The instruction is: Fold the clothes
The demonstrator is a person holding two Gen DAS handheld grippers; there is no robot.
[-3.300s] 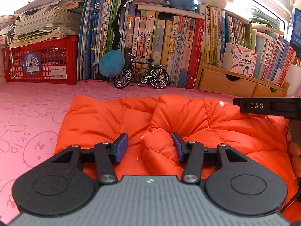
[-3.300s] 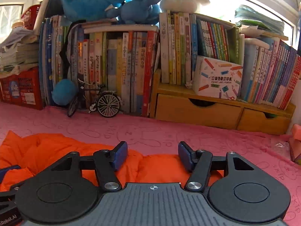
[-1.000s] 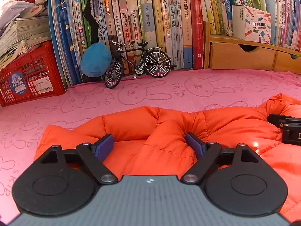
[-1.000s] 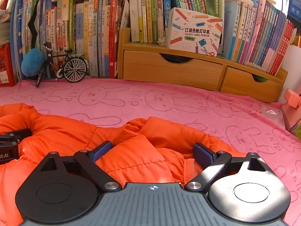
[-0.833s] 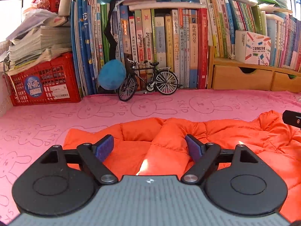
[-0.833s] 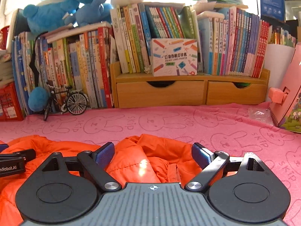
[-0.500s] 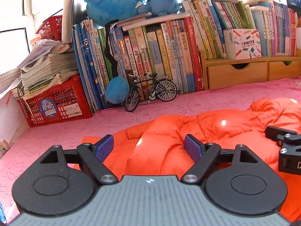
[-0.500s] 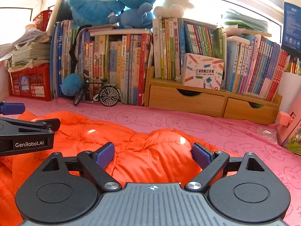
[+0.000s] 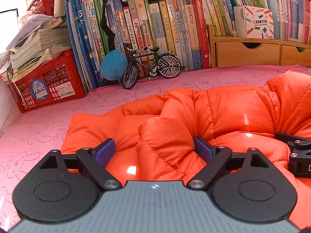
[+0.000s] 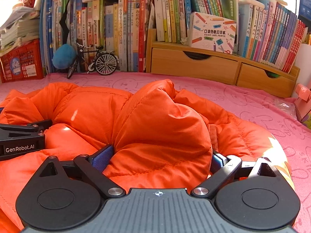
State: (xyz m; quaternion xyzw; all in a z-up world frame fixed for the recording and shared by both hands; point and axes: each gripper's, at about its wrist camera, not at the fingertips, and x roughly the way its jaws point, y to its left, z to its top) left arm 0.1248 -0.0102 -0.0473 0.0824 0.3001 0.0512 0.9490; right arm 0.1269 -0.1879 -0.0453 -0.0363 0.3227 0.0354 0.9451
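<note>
an orange puffer jacket (image 9: 223, 116) lies bunched on the pink rabbit-print cover (image 9: 44, 128) of the desk, its bulk toward the near edge, well apart from the books (image 9: 155, 29) along the far edge. the left gripper (image 9: 155, 149) has its jaws wide and they have just been opening; a puffed fold of the jacket swells between them, touching the right pad, while the left pad stands clear of it. the right gripper (image 10: 159, 157) also has wide jaws that have just been opening, with a big padded lump filling the gap and touching both pads. a model bicycle (image 9: 151, 66) and a red crate (image 9: 48, 85) stand at the far edge, the crate toward the far left corner.
</note>
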